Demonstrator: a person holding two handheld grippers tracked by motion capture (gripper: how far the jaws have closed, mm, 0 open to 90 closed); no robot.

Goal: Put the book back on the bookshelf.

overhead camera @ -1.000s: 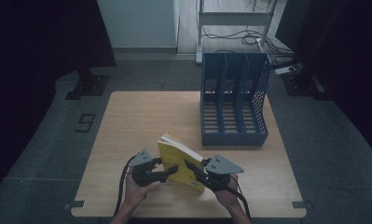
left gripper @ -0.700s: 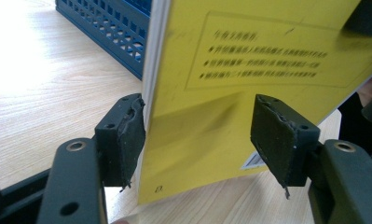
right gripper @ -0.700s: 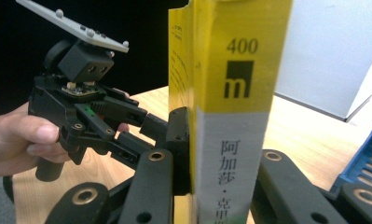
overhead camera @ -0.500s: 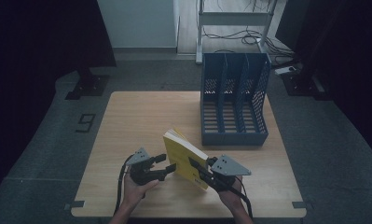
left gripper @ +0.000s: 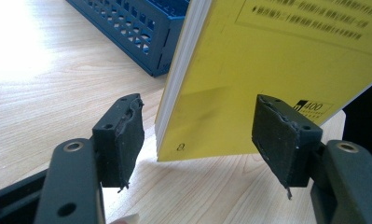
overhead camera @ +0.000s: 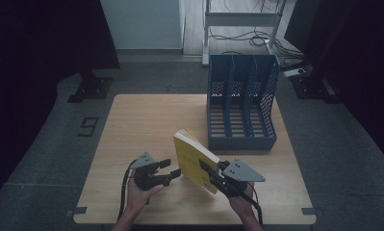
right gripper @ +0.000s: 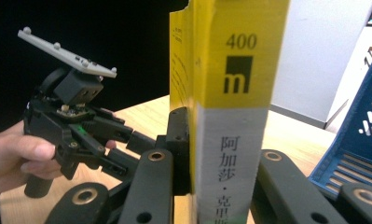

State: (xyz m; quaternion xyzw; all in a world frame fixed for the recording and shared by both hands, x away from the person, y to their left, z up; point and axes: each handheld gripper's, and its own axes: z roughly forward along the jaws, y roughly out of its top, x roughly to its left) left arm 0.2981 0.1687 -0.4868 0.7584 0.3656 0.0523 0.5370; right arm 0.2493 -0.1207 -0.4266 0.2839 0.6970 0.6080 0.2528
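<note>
A yellow paperback book [overhead camera: 193, 156] stands nearly upright over the front middle of the wooden table [overhead camera: 146, 120], spine toward the person. My right gripper [overhead camera: 210, 174] is shut on its lower spine end; in the right gripper view the jaws [right gripper: 221, 154] clamp the yellow-and-white spine [right gripper: 232, 93]. My left gripper [overhead camera: 170, 169] is open just left of the book and apart from it. In the left gripper view the yellow cover [left gripper: 267, 70] stands beyond the spread jaws [left gripper: 204, 126], its lower corner close to the tabletop. The right gripper view also catches the left gripper [right gripper: 127, 137] in a hand.
A blue three-slot file rack [overhead camera: 241, 103] stands at the back right of the table, open side up, just behind the book; its corner appears as the rack [left gripper: 137, 28] in the left gripper view. Bare wood spreads across the table's left half.
The left gripper has let go of the book and drawn back to the left. The book has tipped more upright in the right gripper and shifted slightly toward the rack.
</note>
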